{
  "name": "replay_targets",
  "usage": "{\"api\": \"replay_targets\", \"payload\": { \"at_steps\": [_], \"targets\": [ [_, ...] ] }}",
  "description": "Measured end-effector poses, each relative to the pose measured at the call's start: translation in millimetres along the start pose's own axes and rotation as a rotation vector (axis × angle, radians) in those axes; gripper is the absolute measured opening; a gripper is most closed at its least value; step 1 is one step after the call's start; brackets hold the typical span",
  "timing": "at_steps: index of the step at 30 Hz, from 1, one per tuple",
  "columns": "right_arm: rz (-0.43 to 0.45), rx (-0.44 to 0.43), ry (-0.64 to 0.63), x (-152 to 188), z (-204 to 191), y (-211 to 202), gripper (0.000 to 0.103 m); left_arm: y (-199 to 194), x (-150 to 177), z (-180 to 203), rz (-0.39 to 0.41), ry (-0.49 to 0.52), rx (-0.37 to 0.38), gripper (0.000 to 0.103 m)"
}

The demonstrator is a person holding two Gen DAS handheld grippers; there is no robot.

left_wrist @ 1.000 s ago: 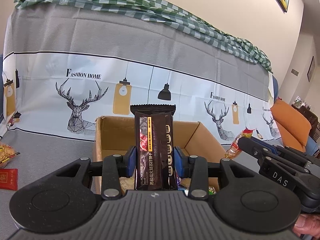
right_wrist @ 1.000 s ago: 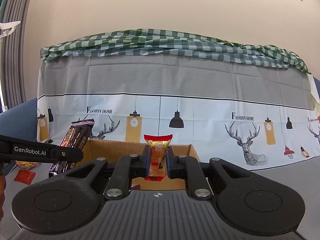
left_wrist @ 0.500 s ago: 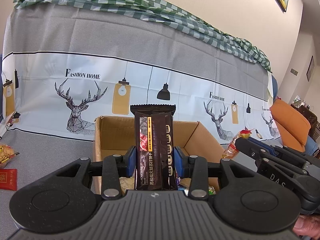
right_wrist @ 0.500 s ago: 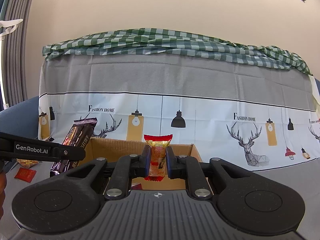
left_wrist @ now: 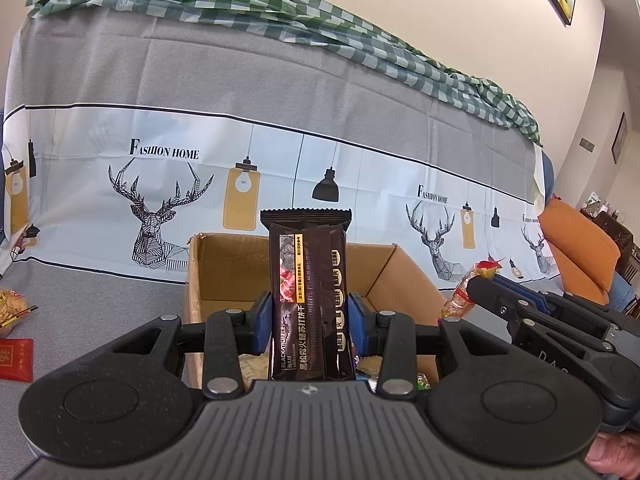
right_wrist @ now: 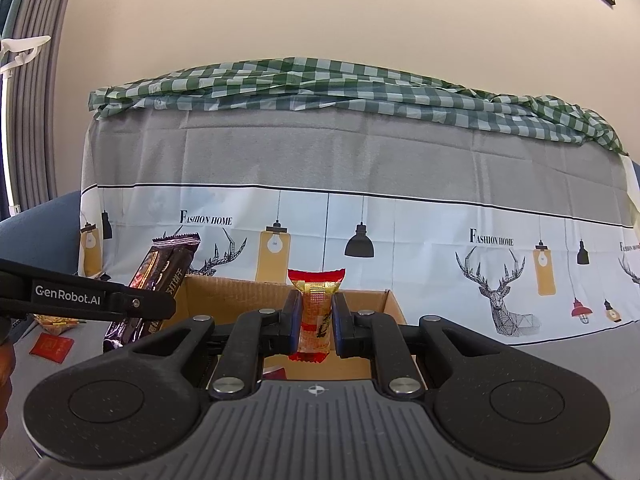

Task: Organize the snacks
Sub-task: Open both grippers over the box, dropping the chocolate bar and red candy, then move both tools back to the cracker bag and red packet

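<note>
a: what is around the box?

b: the cardboard box [left_wrist: 224, 276] sits open on a grey cloth with deer and lamps drawn on it [left_wrist: 160, 92]. a green checked cloth [left_wrist: 280, 12] lies over the top of the cloth, by the wall. on the left of the box lie one red packet [left_wrist: 15, 359] and one yellow snack bag [left_wrist: 12, 306]. an orange cushion [left_wrist: 576, 252] is far off to the right.

a: what stands in the way?

b: each claw blocks the low part of its own view, so most of the inside of the box is hidden.

a: what do the claws do?

b: the left claw [left_wrist: 310, 322] squeezes one dark cracker pack [left_wrist: 308, 292] and holds it upright over the box. the right claw [right_wrist: 316, 322] pinches one small red and gold snack [right_wrist: 316, 312], upright too, just in front of the box's near wall.

a: how many claws and snacks?

b: two claws, two held snacks, one box. a few more wrappers peek out low in the box [left_wrist: 372, 364], but i can't count them.

a: what is hard to see?

b: the yellow bag is cut off at the edge. in the left view the small snack is half hidden behind the right claw. a bit of a hand [left_wrist: 616, 456] shows in the corner, cut off.
</note>
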State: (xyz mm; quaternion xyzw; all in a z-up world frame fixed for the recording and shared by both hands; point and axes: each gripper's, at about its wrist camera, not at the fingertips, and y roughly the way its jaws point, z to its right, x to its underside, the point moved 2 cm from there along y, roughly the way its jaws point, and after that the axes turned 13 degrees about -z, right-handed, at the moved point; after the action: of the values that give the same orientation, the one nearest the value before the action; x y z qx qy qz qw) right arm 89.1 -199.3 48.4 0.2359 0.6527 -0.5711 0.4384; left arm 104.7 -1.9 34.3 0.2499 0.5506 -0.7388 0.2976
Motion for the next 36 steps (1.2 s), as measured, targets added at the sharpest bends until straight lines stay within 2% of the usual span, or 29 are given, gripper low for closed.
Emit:
{"api": "replay_targets", "payload": {
  "at_steps": [6, 7, 8, 9, 10, 14, 19, 22, 27, 30, 32, 34, 36],
  "targets": [
    [-0.003, -0.001, -0.01, 0.9, -1.5, 0.7, 0.016, -2.9, -0.5, 2.9, 0.005, 0.008, 0.035, 0.043],
    [-0.005, 0.003, -0.015, 1.1, -1.9, 1.3, 0.02, -4.3, -0.3, 2.9, 0.006, 0.012, 0.053, 0.045],
    [-0.006, 0.012, -0.021, 1.3, -2.8, 1.8, 0.026, -5.4, -0.8, 3.7, 0.01, 0.015, 0.062, 0.052],
    [0.0, 0.023, -0.026, 1.5, -4.4, 1.5, 0.042, -7.6, -1.1, 4.0, 0.022, 0.017, 0.059, 0.06],
    [0.008, 0.028, -0.027, 1.4, -5.9, 0.9, 0.05, -9.7, -1.9, 4.1, 0.033, 0.018, 0.057, 0.062],
    [0.008, 0.031, -0.032, 0.7, -14.3, 2.0, 0.056, -17.1, -4.7, -4.7, 0.051, -0.01, 0.06, 0.062],
    [0.022, 0.019, -0.039, -0.8, -36.3, 2.6, 0.062, -30.4, -8.3, -23.5, 0.072, -0.037, 0.025, 0.062],
    [0.027, 0.006, -0.051, -1.3, -55.8, 2.9, 0.064, -43.1, -10.8, -41.5, 0.093, -0.055, -0.006, 0.058],
    [0.049, -0.023, -0.072, -0.5, -98.0, 2.8, 0.064, -65.6, -14.5, -85.8, 0.11, -0.121, -0.058, 0.035],
    [0.103, -0.009, -0.068, -1.3, -124.0, -1.4, 0.062, -76.3, -13.6, -116.1, 0.101, -0.167, -0.103, 0.03],
    [0.138, -0.027, -0.05, -1.3, -140.2, -4.9, 0.052, -82.1, -12.6, -137.3, 0.09, -0.2, -0.127, 0.029],
    [0.156, -0.058, -0.042, -0.9, -156.0, -6.8, 0.034, -88.1, -10.3, -157.1, 0.081, -0.229, -0.152, 0.029],
    [0.172, -0.088, -0.039, 0.6, -171.8, -8.0, 0.029, -93.6, -8.1, -176.4, 0.074, -0.26, -0.166, 0.029]
  ]
}}
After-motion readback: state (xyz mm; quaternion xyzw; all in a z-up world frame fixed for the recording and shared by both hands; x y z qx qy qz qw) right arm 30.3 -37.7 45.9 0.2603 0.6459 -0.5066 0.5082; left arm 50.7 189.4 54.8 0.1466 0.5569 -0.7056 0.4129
